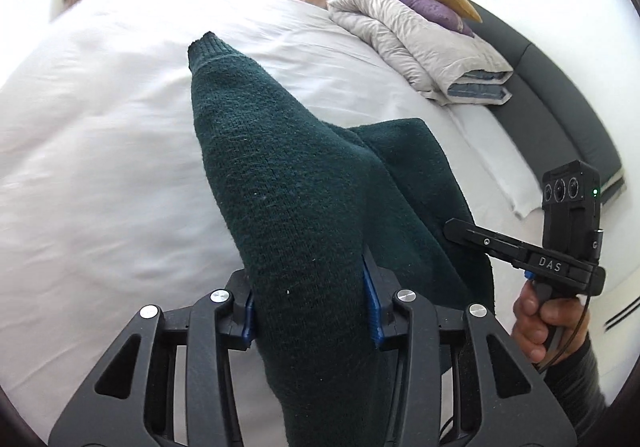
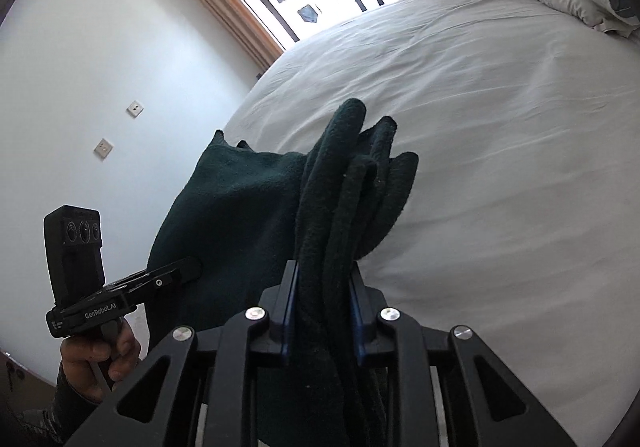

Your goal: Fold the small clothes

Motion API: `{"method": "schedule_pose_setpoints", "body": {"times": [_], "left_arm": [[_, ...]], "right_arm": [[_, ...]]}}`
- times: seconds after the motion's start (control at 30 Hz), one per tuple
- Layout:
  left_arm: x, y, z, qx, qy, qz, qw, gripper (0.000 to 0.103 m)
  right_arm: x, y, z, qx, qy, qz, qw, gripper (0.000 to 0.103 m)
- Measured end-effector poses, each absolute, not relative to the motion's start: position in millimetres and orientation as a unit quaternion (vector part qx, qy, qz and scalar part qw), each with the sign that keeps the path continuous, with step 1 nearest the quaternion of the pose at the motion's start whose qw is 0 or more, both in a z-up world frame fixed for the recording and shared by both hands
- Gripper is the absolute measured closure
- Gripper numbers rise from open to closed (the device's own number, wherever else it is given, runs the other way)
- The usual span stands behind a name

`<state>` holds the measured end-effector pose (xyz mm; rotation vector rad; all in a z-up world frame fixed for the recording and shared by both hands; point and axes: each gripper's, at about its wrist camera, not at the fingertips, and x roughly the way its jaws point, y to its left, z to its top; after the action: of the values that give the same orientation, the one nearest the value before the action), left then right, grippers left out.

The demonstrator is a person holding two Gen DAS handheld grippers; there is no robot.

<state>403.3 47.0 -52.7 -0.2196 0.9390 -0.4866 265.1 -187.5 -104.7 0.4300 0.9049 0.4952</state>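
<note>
Left wrist view: dark green sweater (image 1: 280,175) lifted off the white bed (image 1: 100,167), one bunch in each claw.

Left gripper (image 1: 310,303) is clamped on a thick knit roll; right gripper (image 2: 322,307) pinches several bunched layers; the garment hangs between them above the sheet, not yet spread; this looks like the pick-up step; next it likely needs drawing apart and laying flat on the bed for folding.
</note>
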Motion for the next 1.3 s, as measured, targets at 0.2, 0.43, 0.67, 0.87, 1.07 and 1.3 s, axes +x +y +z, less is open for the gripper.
{"method": "schedule_pose_setpoints", "body": {"times": [0.2, 0.43, 0.67, 0.87, 1.07, 1.3], "left_arm": [[341, 119, -56, -0.093, 0.445, -0.207, 0.866, 0.064], [310, 170, -108, -0.104, 0.455, -0.187, 0.865, 0.062], [293, 196, -154, -0.147, 0.434, -0.154, 0.876, 0.034], [241, 181, -114, -0.037, 0.36, -0.069, 0.93, 0.032], [153, 158, -49, 0.048, 0.194, 0.033, 0.979, 0.0], [90, 128, 2, 0.088, 0.145, 0.076, 0.983, 0.0]], "right_arm": [[227, -126, -111, 0.215, 0.442, 0.265, 0.83, 0.079], [218, -77, -145, 0.194, 0.47, 0.255, 0.822, 0.079], [231, -104, -198, 0.314, 0.46, 0.225, 0.799, 0.047], [194, -113, -158, 0.261, 0.421, 0.174, 0.851, 0.036], [115, -103, -104, 0.159, 0.314, 0.104, 0.93, 0.006], [56, -72, -36, 0.043, 0.165, 0.037, 0.985, 0.0]]}}
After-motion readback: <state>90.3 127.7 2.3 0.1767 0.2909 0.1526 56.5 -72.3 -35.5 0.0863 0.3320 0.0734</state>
